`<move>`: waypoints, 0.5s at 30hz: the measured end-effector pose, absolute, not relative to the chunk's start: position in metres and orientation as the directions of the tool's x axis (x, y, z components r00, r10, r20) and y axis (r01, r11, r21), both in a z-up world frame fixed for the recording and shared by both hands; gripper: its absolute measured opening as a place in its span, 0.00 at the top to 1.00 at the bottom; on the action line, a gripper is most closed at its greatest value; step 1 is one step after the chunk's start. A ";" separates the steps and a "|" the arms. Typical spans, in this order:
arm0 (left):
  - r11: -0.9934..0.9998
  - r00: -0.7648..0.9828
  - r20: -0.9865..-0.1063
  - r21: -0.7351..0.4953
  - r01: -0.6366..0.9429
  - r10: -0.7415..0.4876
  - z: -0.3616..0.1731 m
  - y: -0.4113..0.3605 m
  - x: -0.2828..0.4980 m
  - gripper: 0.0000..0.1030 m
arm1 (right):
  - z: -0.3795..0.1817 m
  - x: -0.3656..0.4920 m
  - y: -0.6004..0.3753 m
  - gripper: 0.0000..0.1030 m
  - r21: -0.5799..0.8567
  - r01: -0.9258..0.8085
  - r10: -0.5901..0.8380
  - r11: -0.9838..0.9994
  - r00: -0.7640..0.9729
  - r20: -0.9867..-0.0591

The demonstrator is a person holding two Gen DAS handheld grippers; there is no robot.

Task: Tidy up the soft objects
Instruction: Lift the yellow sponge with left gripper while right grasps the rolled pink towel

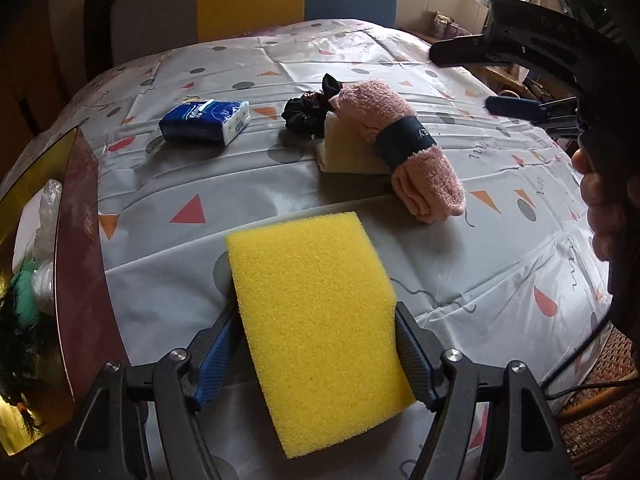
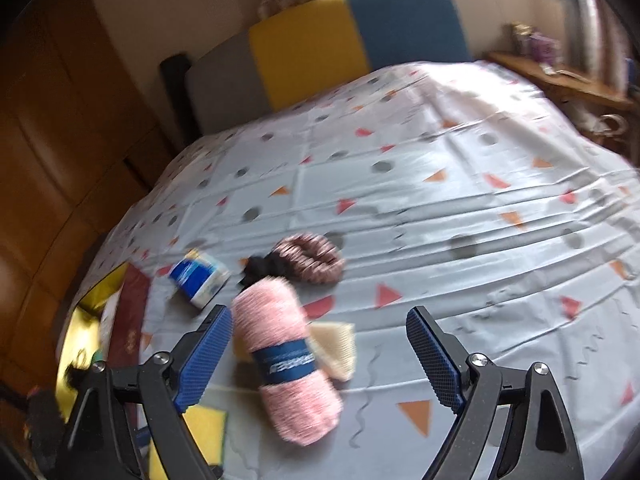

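A yellow sponge [image 1: 320,328] is held between the two blue pads of the left gripper [image 1: 316,356], which are pressed against its long sides. It is seen low over the near part of the table [image 1: 460,268], which is covered by a grey cloth with dots and triangles. A little farther on, a rolled pink towel [image 1: 404,140] with a dark band around it is laid partly on top of a pale flat pad [image 1: 348,148]. Right behind the towel a black scrunchie [image 1: 304,112] is found, and a striped pink scrunchie [image 2: 310,258] is seen beside it. A blue and white tissue pack [image 1: 206,120] is set apart to the left. At the left edge of the table a gold and dark red box [image 1: 76,264] is placed. The right gripper [image 2: 320,356] is held wide apart above the towel, and nothing is clamped in it. Fingers of a hand [image 1: 600,204] are seen at the right edge.
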State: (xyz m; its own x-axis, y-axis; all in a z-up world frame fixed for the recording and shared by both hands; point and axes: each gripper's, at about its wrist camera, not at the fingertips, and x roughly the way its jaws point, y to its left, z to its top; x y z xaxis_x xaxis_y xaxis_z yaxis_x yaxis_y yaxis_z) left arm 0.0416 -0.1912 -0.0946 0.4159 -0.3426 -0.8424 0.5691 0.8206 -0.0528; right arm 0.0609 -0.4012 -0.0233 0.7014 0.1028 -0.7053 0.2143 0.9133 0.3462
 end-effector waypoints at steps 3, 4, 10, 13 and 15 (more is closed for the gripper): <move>0.820 0.423 -0.833 -0.060 0.570 -0.355 -0.096 -0.187 0.042 0.28 | -0.028 0.066 -0.385 0.22 0.298 0.156 0.119 0.942 0.675 -0.728; 0.820 0.427 -0.831 -0.060 0.569 -0.357 -0.096 -0.187 0.041 0.28 | -0.030 0.068 -0.379 0.28 0.286 0.135 0.127 0.949 0.665 -0.736; 0.823 0.437 -0.821 -0.066 0.564 -0.366 -0.097 -0.187 0.037 0.28 | -0.045 0.076 -0.351 0.35 0.186 0.055 0.113 0.981 0.617 -0.779; 0.823 0.441 -0.818 -0.069 0.564 -0.370 -0.097 -0.186 0.037 0.28 | -0.057 0.083 -0.343 0.45 0.149 0.032 0.104 0.988 0.577 -0.810; 0.823 0.444 -0.816 -0.067 0.564 -0.371 -0.097 -0.185 0.036 0.28 | -0.063 0.084 -0.338 0.66 0.092 0.027 0.062 0.995 0.560 -0.826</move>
